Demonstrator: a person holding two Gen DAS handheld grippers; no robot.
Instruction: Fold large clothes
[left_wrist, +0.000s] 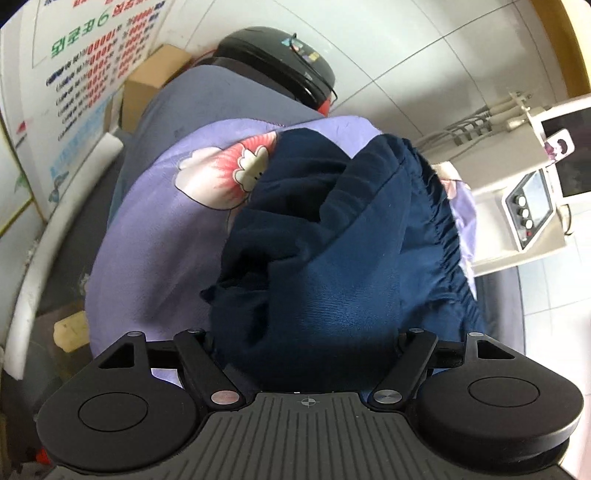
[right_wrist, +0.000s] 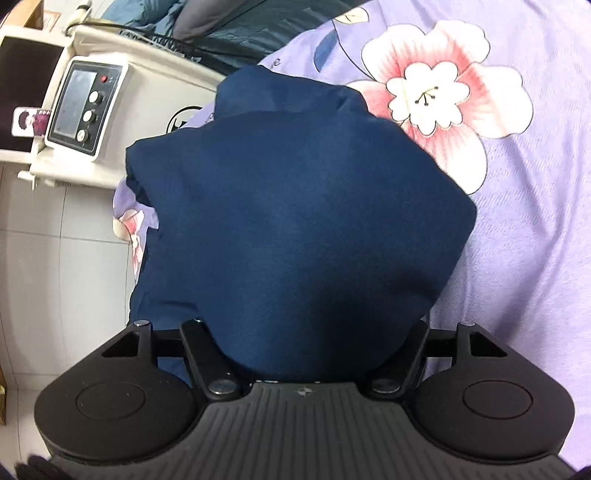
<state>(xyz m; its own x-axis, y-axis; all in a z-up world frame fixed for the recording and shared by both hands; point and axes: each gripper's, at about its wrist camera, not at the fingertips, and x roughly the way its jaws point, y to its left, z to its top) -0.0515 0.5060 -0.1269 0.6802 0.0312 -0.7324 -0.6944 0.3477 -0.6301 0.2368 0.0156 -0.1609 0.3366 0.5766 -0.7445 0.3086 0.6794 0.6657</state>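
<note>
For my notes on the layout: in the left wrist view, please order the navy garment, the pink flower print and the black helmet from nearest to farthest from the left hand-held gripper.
1. Navy garment, directly ahead.
2. Pink flower print, beyond, to the left.
3. Black helmet, at the far end.

Background stuff: a lilac bedsheet (right_wrist: 517, 240) printed with big pink-and-white flowers (right_wrist: 439, 96) covers the bed, and just beside it stands a cream machine (right_wrist: 155, 122) with a small screen, three round knobs and a red light. Behind that sits a white-framed dark screen (left_wrist: 572, 155), with white floor tiles (right_wrist: 55, 240) below. At the far end there's a black helmet (left_wrist: 277, 62), a cardboard box (left_wrist: 155, 85) and a poster (left_wrist: 92, 62) with red and green print.
</note>
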